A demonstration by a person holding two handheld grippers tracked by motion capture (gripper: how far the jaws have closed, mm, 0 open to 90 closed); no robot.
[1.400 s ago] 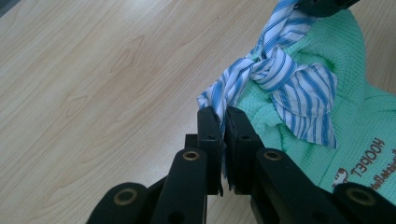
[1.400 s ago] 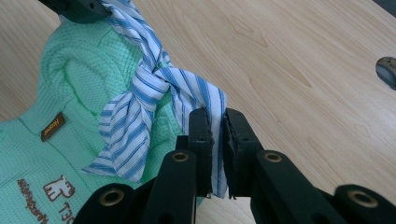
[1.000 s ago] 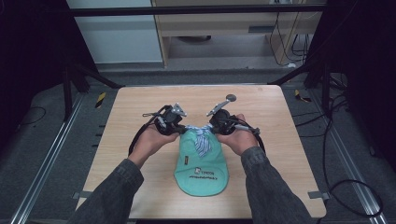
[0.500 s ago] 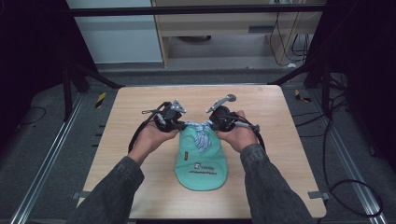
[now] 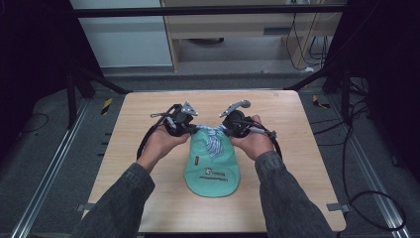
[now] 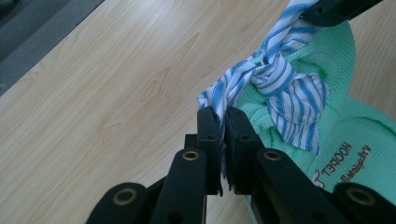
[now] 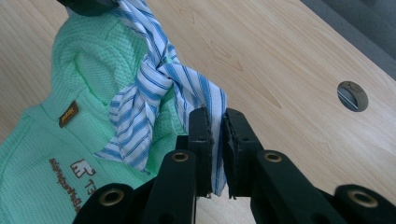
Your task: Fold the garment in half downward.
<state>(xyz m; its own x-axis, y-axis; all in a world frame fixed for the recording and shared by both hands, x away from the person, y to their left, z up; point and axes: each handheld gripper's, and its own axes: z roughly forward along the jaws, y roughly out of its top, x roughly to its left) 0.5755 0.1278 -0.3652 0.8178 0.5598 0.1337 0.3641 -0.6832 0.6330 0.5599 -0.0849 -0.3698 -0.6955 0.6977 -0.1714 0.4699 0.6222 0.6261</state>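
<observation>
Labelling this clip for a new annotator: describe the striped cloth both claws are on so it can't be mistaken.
On the light wooden table lies a mint-green waffle-knit garment with printed lettering. At its far end is the blue-and-white striped cloth strip, knotted in the middle, with the left claw and right claw each clamped on one end. It is the only striped thing there.

We read printed logo on green garment [image 6: 355, 154]: upside-down block letters, possibly "HOOKET", cursive line beneath too small to make out. Same print in right gripper view [image 7: 79, 179], sideways, unreadable. Small brown tag [image 7: 68, 113] on garment carries tiny script, illegible.
</observation>
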